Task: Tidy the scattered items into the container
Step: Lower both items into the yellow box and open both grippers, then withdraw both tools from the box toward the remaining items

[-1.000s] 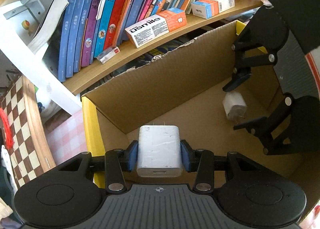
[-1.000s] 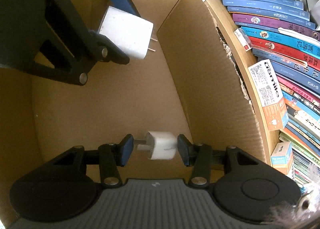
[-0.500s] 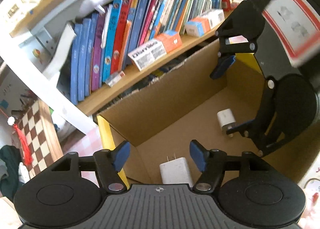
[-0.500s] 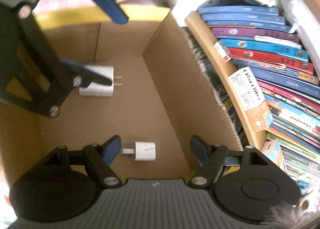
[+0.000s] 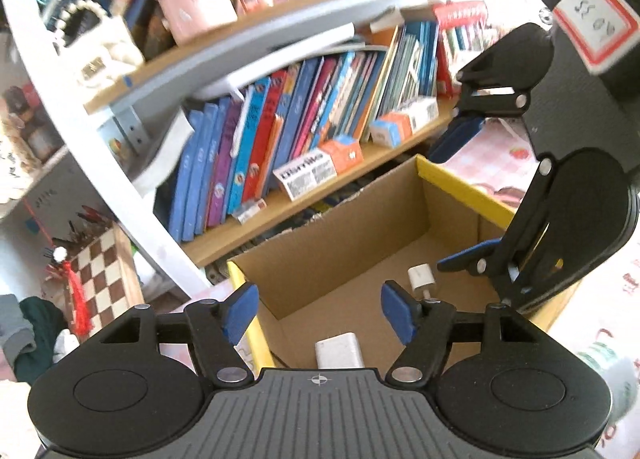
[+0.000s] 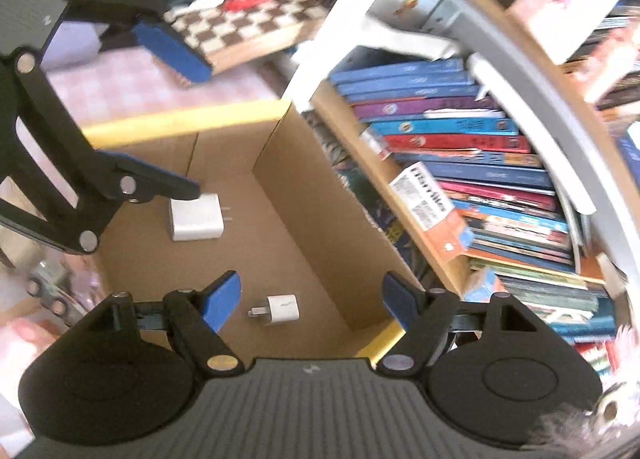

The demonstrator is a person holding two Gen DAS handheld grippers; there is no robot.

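we see both chargers lying loose on the floor of the cardboard box [image 6: 304, 195]. a second ago each was clamped between blue pads; now neither is held. the large charger [image 6: 196, 217] lies flat near the far left corner, prongs toward the bookshelf [image 6: 460, 163] side. the small charger [image 6: 282, 309] lies near the front, prongs pointing left, well apart from the large one. left gripper [image 5: 320, 309]: jaws opening, nothing between them, higher over the box than before. right gripper [image 6: 310, 297]: jaws opening wide, empty, also raised; more shelf and the chessboard [image 6: 248, 23] now show. we note the books are blurred.
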